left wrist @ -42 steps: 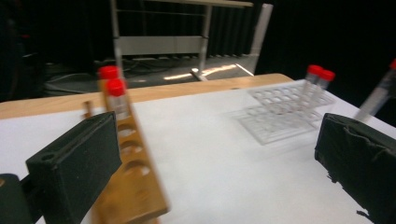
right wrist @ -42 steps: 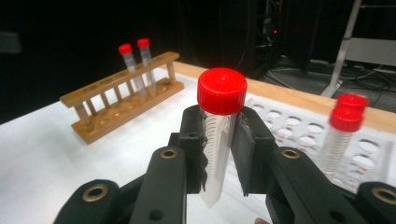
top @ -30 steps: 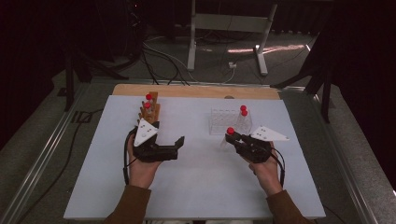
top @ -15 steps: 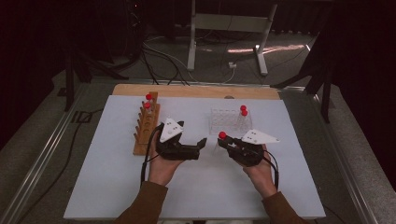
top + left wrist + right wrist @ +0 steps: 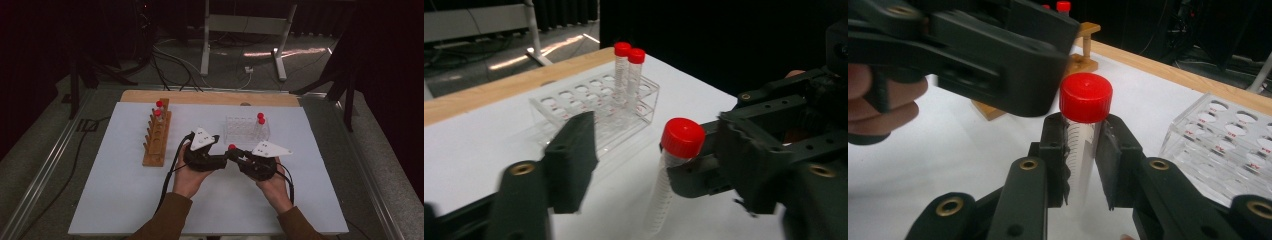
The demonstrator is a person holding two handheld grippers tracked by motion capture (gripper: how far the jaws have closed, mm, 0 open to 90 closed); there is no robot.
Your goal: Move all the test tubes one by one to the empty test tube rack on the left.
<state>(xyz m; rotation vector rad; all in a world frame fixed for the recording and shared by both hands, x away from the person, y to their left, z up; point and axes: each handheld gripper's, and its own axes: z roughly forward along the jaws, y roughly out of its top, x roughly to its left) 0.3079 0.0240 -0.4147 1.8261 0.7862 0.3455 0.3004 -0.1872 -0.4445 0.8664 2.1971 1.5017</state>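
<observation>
My right gripper (image 5: 235,155) (image 5: 1083,137) is shut on a clear, red-capped tube (image 5: 231,147) (image 5: 1086,97) and holds it upright above the white mat. The left gripper (image 5: 224,160) (image 5: 654,150) faces it from the left. Its jaws stand on either side of the tube (image 5: 681,140) and have just been closing. In the left gripper view a gap still shows between the left jaw and the tube, so the pads are not pressing on it. A wooden rack (image 5: 157,142) holds two red-capped tubes (image 5: 158,108) at its far end. A clear plastic rack (image 5: 240,131) (image 5: 589,100) holds two more tubes (image 5: 260,119) (image 5: 629,55).
The white mat (image 5: 115,200) covers the table, with a wooden strip (image 5: 210,97) along its far edge. Cables trail from both grippers toward the person. Metal rails run along the table's sides, and beyond it are stand legs and floor cables.
My left hand has moved right from beside the wooden rack to meet the right gripper. Its jaws have narrowed around the tube. The right gripper has shifted slightly left, still holding the tube.
</observation>
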